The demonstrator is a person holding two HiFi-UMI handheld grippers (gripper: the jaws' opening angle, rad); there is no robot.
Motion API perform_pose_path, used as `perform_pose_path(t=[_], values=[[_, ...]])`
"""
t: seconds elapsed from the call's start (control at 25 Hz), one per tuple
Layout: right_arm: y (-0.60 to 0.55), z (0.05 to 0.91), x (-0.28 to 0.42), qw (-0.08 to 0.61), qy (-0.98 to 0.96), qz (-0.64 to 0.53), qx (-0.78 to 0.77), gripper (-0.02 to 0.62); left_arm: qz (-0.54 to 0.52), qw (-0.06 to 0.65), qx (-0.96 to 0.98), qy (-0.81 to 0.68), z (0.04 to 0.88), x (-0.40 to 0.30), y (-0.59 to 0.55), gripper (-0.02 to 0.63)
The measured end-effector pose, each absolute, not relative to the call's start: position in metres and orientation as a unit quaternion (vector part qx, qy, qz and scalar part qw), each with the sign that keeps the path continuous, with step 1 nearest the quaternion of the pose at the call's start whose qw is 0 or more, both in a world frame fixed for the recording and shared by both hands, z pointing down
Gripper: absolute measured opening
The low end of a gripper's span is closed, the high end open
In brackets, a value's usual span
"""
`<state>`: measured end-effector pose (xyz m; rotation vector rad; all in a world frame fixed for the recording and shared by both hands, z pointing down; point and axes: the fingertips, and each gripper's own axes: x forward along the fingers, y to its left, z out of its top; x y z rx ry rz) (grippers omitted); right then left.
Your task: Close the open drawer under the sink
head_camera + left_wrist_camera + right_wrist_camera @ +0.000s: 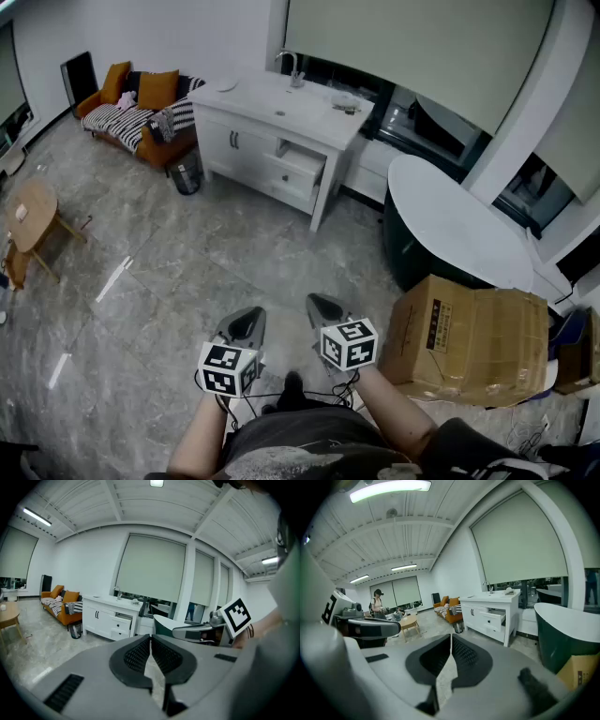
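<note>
A white sink cabinet [272, 141] stands across the room, with a tap on top. Its upper right drawer [295, 161] is pulled out; the same open drawer [123, 619] [495, 618] shows in both gripper views. My left gripper [248, 321] and right gripper [323, 306] hover side by side over the floor, far short of the cabinet. Both have their jaws shut with nothing between them. The left gripper [151, 639] and right gripper [451, 638] point slightly downward toward the cabinet.
A dark green tub with a white top [450, 230] sits right of the cabinet. A cardboard box [469, 337] lies close on my right. An orange sofa [141, 112], a small bin [186, 175] and a round wooden table [30, 220] stand to the left.
</note>
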<state>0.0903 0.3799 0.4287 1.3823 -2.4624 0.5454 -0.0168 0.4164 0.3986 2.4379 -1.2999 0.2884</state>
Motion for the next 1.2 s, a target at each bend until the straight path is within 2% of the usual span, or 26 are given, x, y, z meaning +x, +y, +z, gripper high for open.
perform_pose_path(t=[0.48, 0.84, 1.0, 1.2], values=[[0.396, 0.424, 0.084, 0.129, -0.851, 0.179, 0.477, 0.031, 0.095, 0.183, 0.861, -0.466, 0.397, -0.024, 0.432, 0.023], [0.408, 0.435, 0.08, 0.094, -0.845, 0.218, 0.479, 0.031, 0.088, 0.214, 0.843, -0.485, 0.416, -0.046, 0.451, 0.023], [0.394, 0.452, 0.088, 0.108, -0.832, 0.228, 0.493, 0.031, 0.086, 0.223, 0.836, -0.493, 0.426, -0.054, 0.436, 0.023], [0.351, 0.464, 0.095, 0.093, -0.835, 0.229, 0.491, 0.031, 0.087, 0.227, 0.825, -0.511, 0.437, -0.058, 0.396, 0.023]])
